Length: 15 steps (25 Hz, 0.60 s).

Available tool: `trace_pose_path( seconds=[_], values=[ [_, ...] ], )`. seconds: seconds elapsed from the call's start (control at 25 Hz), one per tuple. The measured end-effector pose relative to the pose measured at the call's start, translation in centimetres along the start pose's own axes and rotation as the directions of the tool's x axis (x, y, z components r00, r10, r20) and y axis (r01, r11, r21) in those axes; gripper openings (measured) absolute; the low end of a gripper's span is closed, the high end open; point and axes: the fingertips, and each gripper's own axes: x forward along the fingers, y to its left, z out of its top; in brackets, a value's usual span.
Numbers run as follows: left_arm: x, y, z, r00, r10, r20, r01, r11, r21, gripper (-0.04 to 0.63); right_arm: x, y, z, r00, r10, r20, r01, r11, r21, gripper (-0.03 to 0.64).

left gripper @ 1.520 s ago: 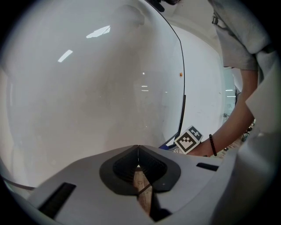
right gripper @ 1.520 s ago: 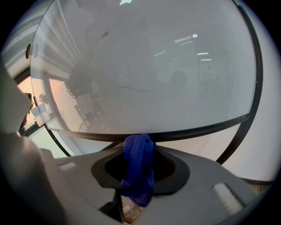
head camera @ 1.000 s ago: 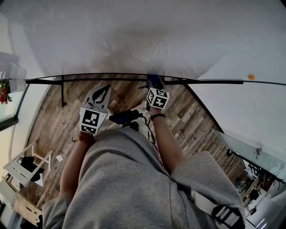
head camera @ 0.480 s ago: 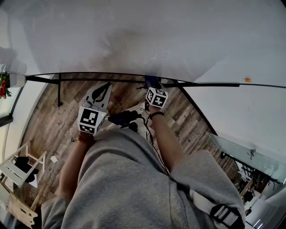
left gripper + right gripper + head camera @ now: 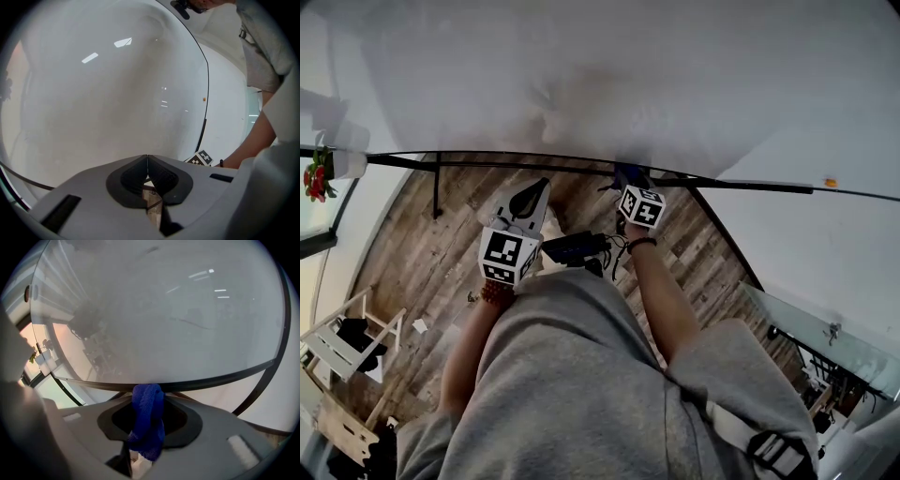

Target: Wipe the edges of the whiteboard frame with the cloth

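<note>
The right tool [image 5: 148, 397] was clenched on the blue cloth [image 5: 147, 420], holding it up at the black lower frame [image 5: 220, 377] of the whiteboard [image 5: 164, 310], while the left tool [image 5: 147, 159] (jaws pressed together on nothing) hung near it, below that frame, over the wooden floor [image 5: 412, 244]

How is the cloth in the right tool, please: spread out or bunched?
Bunched: the cloth is a narrow blue wad clamped in the right tool.
</note>
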Motion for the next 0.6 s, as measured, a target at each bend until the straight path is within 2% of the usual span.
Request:
trace_pose_path(
  seconds=[0.12,0.28,0.48,0.6],
  values=[
    [0.2,0.6,0.7,0.999,0.033,-0.007,-0.033,0.999,0.031,0.011,0.1,-0.1,-0.1,1.000,0.010,0.006,-0.009,1.000,-0.002,0.143],
    [0.7,1.7,1.3,0.995,0.097,0.004,-0.097,0.995,0.004,0.011,0.8,0.3,0.0,0.999,0.038,0.016,-0.037,0.999,-0.010,0.143],
    [1.7,0.7,1.0,0.997,0.069,-0.017,-0.068,0.997,0.032,0.011,0.6,0.8,-0.5,0.998,0.068,-0.003,-0.068,0.998,-0.019,0.143],
    [2.8,0.8,1.3,0.998,0.054,-0.015,-0.054,0.998,0.038,0.011,0.9,1.0,-0.1,0.996,0.090,0.021,-0.090,0.996,0.006,0.143]
  ],
)
